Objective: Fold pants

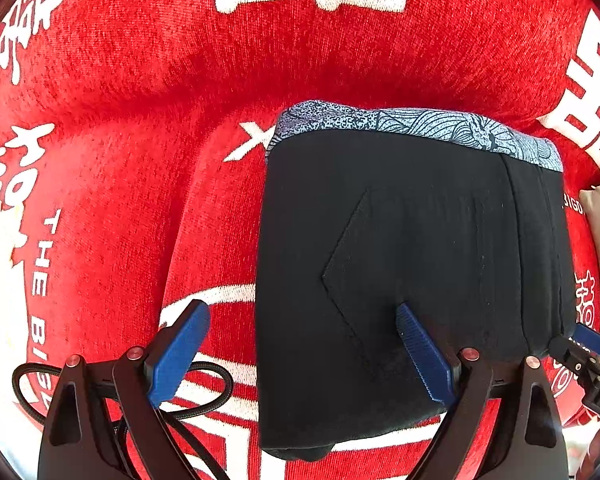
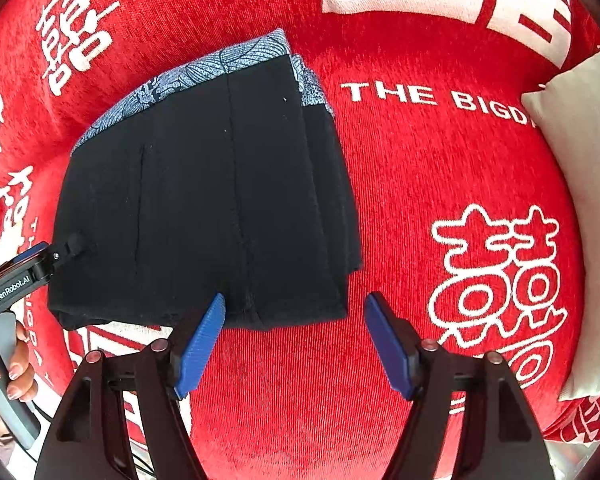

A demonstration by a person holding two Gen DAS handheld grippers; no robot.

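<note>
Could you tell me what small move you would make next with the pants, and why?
Probably draw both claws back and leave them. The black pants already lie as a compact folded stack on the red cover, patterned waistband at the far edge. The left claw and right claw are open, holding nothing.
</note>
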